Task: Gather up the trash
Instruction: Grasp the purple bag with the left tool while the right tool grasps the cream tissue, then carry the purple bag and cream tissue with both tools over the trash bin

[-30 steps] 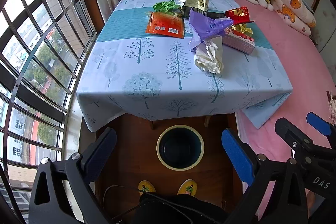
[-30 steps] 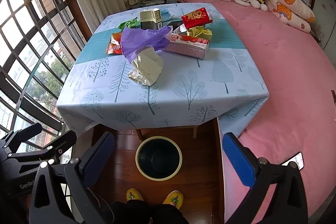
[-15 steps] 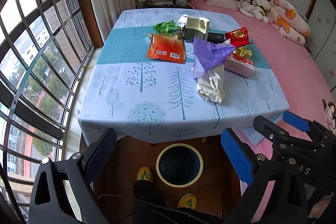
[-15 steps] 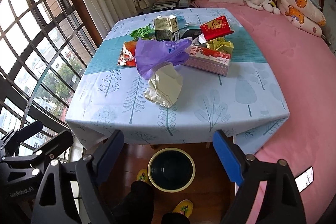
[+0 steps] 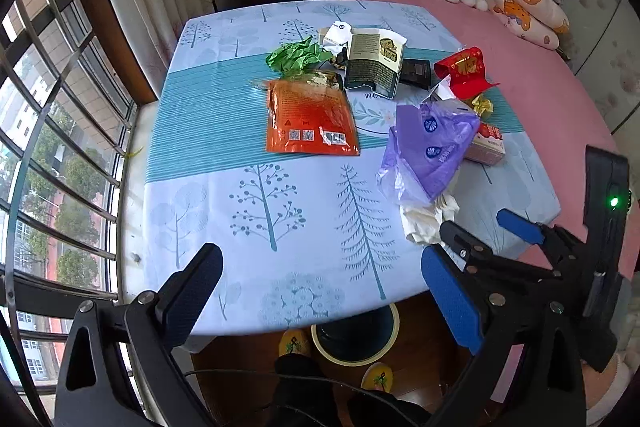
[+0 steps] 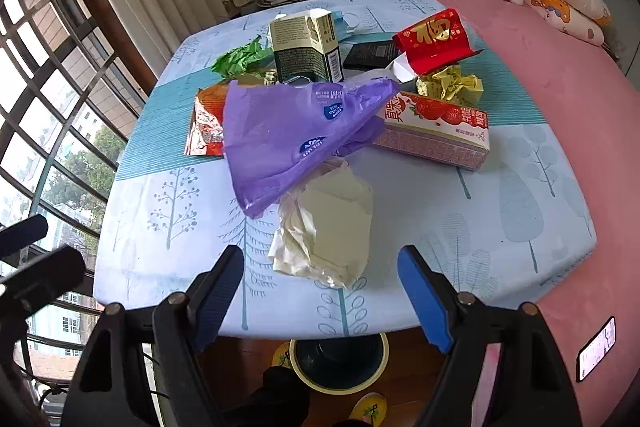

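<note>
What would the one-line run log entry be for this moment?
phase: approach | right hand-held gripper: closing, nothing between pads, nearest crumpled cream paper | left hand-held gripper: open, empty | bin: under table edge | trash: on table

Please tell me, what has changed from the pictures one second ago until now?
Both grippers have come forward over the table, so the bin now sits half under its edge. The right gripper has lowered toward the crumpled cream paper, its jaws closing, with nothing between them yet. The left gripper stays open and empty. The purple bag and other trash have not moved.
</note>
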The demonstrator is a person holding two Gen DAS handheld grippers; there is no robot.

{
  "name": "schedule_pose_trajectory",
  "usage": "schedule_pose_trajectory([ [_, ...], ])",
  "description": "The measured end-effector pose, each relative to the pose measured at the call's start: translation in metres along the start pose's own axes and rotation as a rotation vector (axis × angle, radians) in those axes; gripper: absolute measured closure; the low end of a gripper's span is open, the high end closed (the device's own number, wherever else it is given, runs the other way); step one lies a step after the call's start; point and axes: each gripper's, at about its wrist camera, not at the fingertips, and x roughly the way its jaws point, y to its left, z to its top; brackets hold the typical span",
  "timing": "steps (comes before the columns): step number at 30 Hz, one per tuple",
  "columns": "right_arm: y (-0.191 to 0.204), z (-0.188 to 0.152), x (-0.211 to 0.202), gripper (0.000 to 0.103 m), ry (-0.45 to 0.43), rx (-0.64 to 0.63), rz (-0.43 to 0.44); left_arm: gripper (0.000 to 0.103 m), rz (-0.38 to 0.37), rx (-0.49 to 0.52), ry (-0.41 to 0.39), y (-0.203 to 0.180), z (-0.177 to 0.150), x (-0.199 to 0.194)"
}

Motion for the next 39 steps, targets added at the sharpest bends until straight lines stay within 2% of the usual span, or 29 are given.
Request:
schedule_pose_trajectory([
  [5,0.001,0.004,0.028,0.033,0.044,0.039,-0.062,0.004,-0.104,0.016,0.055,0.007,0.042,0.034],
  [9,-0.005,0.0,0.046,0.05,0.097,0.089,-0.072,0.004,-0.176,0.043,0.116,0.0,0.069,0.064],
  [16,-0.011,-0.009,0.047,0.056,0.081,0.152,-0.077,0.004,-0.304,0.153,0.222,-0.037,0.099,0.109],
  [19,-0.012,-0.012,0.046,0.057,0.078,0.179,-0.076,0.004,-0.332,0.195,0.263,-0.058,0.107,0.123],
  [23,-0.016,-0.013,0.046,0.057,0.064,0.218,-0.068,0.004,-0.335,0.291,0.271,-0.089,0.113,0.13],
  [26,-0.021,-0.014,0.047,0.058,0.056,0.251,-0.054,0.004,-0.298,0.378,0.286,-0.111,0.111,0.139],
  [30,-0.027,-0.017,0.046,0.062,0.045,0.295,-0.026,0.004,-0.259,0.405,0.314,-0.123,0.111,0.156],
  [32,-0.031,-0.019,0.047,0.075,0.053,0.311,-0.025,0.004,-0.246,0.412,0.33,-0.127,0.11,0.166],
  [34,-0.04,-0.022,0.046,0.082,0.048,0.34,0.0,0.004,-0.236,0.406,0.359,-0.129,0.109,0.176],
  [35,-0.044,-0.023,0.046,0.084,0.052,0.356,0.015,0.005,-0.242,0.4,0.37,-0.13,0.109,0.182],
  [37,-0.05,-0.028,0.044,0.089,0.056,0.38,0.045,0.018,-0.254,0.372,0.404,-0.129,0.109,0.192],
  [39,-0.054,-0.03,0.042,0.091,0.058,0.387,0.058,0.038,-0.262,0.352,0.424,-0.124,0.107,0.197],
])
